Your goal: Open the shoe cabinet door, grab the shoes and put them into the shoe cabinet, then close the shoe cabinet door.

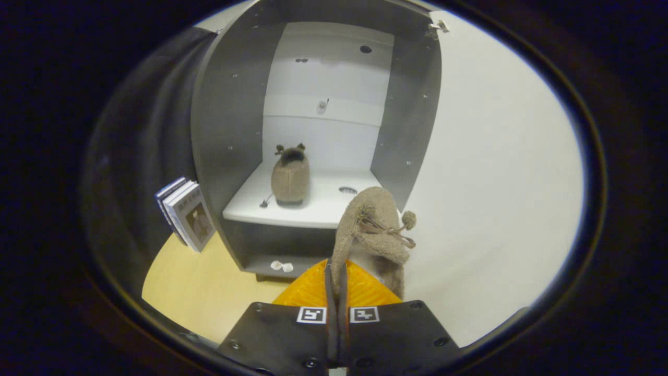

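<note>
Gripper view: the gripper (336, 292) has its two fingers drawn tight together, clenched on the edge of a tan plush shoe (373, 235), which rises just ahead of the fingertips and blocks the lower right part of what lies beyond. This held shoe has a bow of thin cord and a small pom-pom (408, 220) on its right side. Beyond it stands the shoe cabinet (313, 130), grey-walled with a white back panel, its door (496, 183) swung wide open to the right as a large pale surface. On the cabinet's white shelf (250, 206) a second shoe (290, 177) of the same tan plush sits upright toward the left side, with two small ears at its top; the held shoe is apart from it, to its right and nearer the camera. A small dark bit lies on the shelf just left of that shoe, and a round hole shows in the shelf to its right. Below the shelf, two small white bits (282, 266) rest on the cabinet's bottom board. Left of the cabinet a few thin books (186, 213) lean on the light wooden floor (203, 292), against the dark cloth wall.
</note>
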The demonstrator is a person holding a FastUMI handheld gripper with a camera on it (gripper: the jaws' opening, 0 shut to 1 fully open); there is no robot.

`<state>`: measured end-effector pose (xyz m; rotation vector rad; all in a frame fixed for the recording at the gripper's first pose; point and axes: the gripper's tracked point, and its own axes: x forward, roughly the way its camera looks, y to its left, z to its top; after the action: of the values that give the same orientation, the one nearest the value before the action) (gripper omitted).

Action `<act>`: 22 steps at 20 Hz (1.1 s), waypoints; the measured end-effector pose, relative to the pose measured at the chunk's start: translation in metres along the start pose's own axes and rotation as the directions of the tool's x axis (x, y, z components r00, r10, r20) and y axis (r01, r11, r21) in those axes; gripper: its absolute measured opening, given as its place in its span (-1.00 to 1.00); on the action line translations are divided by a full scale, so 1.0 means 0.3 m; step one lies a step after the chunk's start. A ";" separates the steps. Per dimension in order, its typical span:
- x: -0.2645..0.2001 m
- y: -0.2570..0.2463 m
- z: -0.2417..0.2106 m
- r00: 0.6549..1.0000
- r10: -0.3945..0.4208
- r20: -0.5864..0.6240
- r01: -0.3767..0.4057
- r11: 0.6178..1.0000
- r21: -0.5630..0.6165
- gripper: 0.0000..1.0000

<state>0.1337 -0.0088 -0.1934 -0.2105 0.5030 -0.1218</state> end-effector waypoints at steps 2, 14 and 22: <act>0.092 -0.007 0.088 1.000 0.011 0.014 -0.011 1.000 -0.013 -0.95; 0.700 0.066 0.297 0.994 0.107 -0.024 -0.110 0.986 -0.126 -0.95; 0.754 0.137 0.259 0.989 0.133 -0.064 -0.142 0.974 -0.178 -0.94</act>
<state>0.3711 0.0063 -0.2414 -0.3518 0.5791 0.0550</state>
